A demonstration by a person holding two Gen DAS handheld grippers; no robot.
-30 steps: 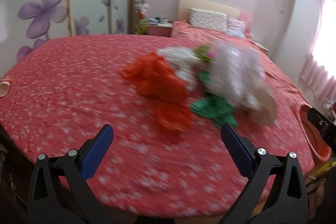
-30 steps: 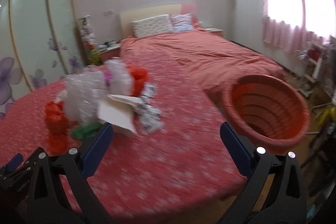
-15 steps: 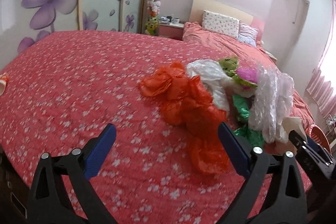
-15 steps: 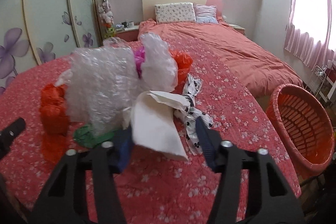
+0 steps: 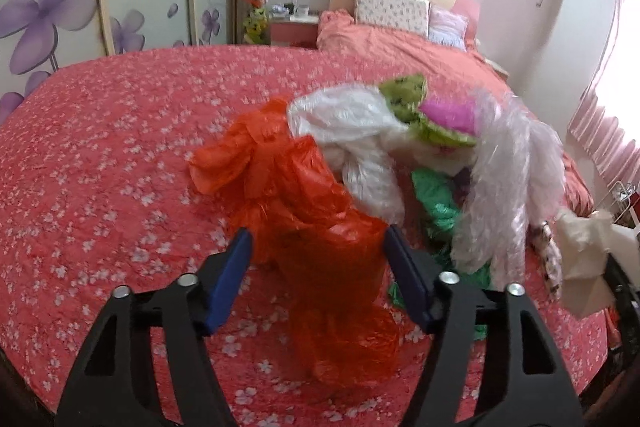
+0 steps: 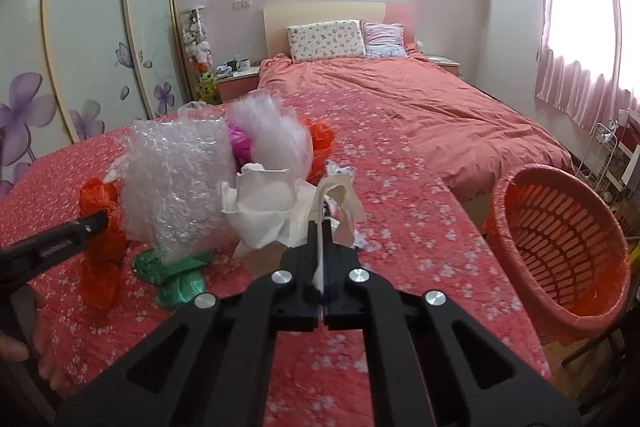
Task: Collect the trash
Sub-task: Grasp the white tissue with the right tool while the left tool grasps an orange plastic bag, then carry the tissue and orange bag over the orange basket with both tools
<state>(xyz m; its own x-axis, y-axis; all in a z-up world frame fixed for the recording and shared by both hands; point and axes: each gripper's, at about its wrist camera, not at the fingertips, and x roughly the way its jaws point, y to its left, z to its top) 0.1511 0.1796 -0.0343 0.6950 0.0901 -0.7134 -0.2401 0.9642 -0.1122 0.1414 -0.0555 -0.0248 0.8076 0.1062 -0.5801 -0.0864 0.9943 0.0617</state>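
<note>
A heap of trash lies on the red flowered bed. My left gripper [image 5: 318, 247] is open, its blue fingers on either side of an orange plastic bag [image 5: 316, 203]. My right gripper [image 6: 321, 227] is shut on a crumpled white paper [image 6: 272, 205] at the heap's near edge; the paper also shows in the left wrist view [image 5: 582, 251]. Bubble wrap [image 6: 176, 179], a white plastic bag [image 5: 352, 131], a green bag [image 6: 176, 273] and a pink piece [image 5: 448, 113] lie in the heap. An orange basket [image 6: 560, 243] stands off the bed's right side.
A second bed with pillows [image 6: 326, 39] lies beyond. A wardrobe with purple flowers [image 5: 52, 15] lines the left wall. A nightstand [image 5: 294, 27] stands at the back. A wire rack [image 6: 604, 155] stands near the pink curtains at right.
My left gripper moved forward and narrowed around the orange bag. My right gripper closed on the white paper and crumpled it.
</note>
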